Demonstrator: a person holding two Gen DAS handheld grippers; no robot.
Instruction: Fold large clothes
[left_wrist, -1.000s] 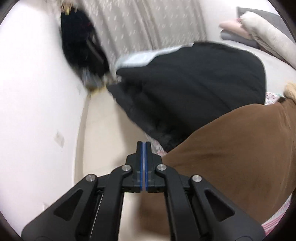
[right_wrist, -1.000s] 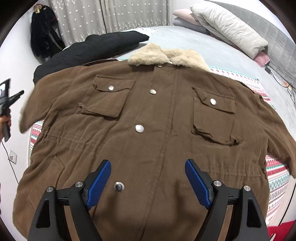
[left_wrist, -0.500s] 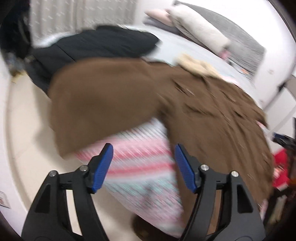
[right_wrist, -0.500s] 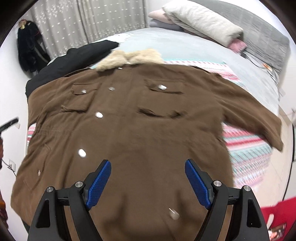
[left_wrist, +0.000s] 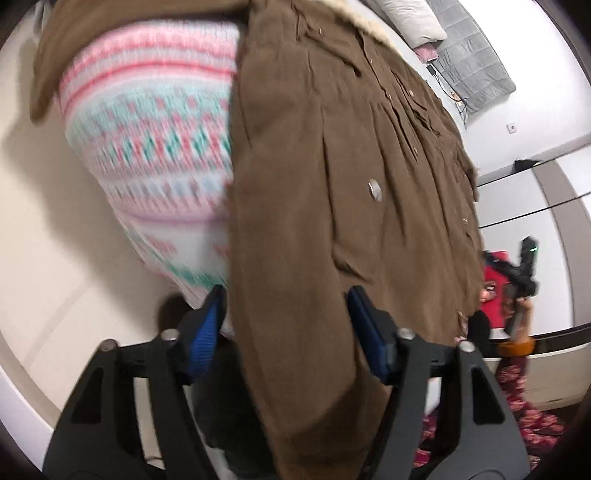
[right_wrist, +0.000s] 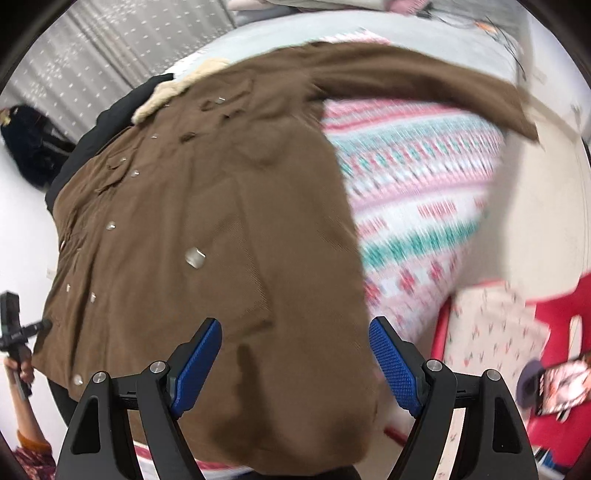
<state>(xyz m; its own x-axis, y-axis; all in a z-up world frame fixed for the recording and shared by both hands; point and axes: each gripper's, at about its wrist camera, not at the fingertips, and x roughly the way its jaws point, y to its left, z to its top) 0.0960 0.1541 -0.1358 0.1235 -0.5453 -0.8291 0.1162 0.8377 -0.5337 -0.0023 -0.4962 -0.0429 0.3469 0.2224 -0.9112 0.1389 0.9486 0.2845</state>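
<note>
Left gripper (left_wrist: 286, 325) points down over the bottom hem of the brown coat (left_wrist: 332, 184), its blue pads (left_wrist: 205, 332) standing apart with the hem's corner between them; those jaws have just been narrowing, and the cloth looks loose between them rather than pinched. Right gripper (right_wrist: 293, 363) hangs over the opposite hem corner, blue pads (right_wrist: 391, 362) spread wide, brown fabric below them and nothing clamped.

Moving outward: the coat lies face up on the bed, hem toward both cameras and hanging over the edge. In the right wrist view, silver snaps (right_wrist: 194, 257) run up toward eleven o'clock, the cream fur collar (right_wrist: 173, 94) sits near eleven, and one sleeve (right_wrist: 424, 85) stretches out toward two o'clock. Under the coat, a pink and teal patterned blanket (right_wrist: 424, 192) shows at three o'clock in that view, at ten o'clock in the left wrist view.

Further out: a black garment (right_wrist: 110, 129) lies past the collar, a grey dotted curtain (right_wrist: 110, 48) at eleven, something red (right_wrist: 554, 332) on the floor at four. At eight o'clock, a hand (right_wrist: 22, 365) grips the other tool.
</note>
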